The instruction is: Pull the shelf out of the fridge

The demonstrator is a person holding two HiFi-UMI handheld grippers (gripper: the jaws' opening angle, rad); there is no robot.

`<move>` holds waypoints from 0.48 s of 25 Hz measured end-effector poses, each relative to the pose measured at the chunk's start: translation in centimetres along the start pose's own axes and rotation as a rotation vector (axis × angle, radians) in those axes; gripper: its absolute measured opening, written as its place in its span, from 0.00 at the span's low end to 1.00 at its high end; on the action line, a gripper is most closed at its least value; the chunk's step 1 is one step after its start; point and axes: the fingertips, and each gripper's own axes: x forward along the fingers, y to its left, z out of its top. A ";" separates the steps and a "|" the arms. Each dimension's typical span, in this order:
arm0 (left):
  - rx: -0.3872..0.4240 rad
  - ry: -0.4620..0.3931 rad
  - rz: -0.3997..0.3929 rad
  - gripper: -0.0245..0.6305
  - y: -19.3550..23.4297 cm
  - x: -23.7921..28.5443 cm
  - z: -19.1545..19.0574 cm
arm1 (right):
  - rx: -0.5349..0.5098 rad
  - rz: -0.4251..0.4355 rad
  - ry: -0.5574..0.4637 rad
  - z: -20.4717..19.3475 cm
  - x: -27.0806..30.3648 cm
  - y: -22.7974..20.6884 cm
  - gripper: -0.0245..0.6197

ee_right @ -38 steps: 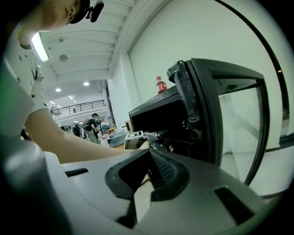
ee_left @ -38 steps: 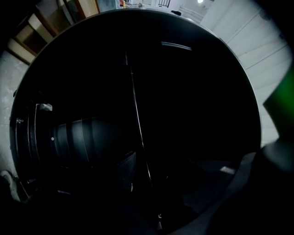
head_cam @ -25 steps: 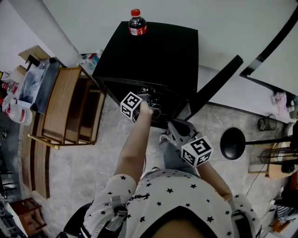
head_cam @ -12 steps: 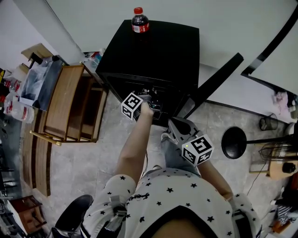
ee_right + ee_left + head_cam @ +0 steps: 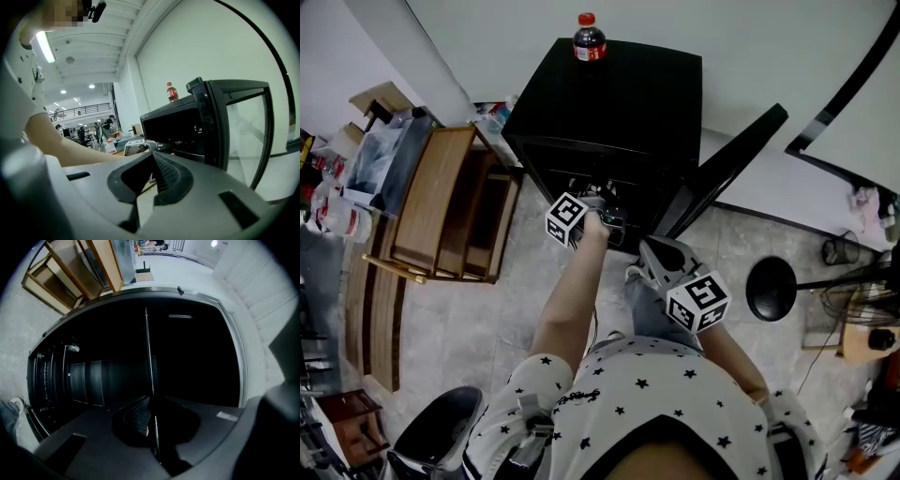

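Pinching the front wire of the shelf [image 5: 148, 357] inside the open fridge [image 5: 619, 94], the left gripper [image 5: 607, 221] is set for pulling it out, while the right gripper [image 5: 152, 158] is held shut, empty.

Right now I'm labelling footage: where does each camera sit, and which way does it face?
Head view: on the person's head, facing steeply down at the open fridge; both arms, left tongs, right tongs show.
Left gripper view: on the left tongs, facing into the fridge; its jaws clamp the shelf edge.
Right gripper view: on the right tongs, facing the open fridge; its empty jaws and a forearm show.
Shared by head and right gripper views: the bottle.
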 end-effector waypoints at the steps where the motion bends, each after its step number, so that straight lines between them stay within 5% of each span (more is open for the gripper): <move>1: -0.002 -0.001 0.000 0.09 0.0 -0.3 0.0 | -0.001 0.002 -0.001 0.0 -0.1 0.2 0.03; 12: -0.016 -0.008 -0.002 0.09 -0.1 -4.1 -0.6 | -0.015 0.017 -0.019 -0.1 -1.7 2.3 0.03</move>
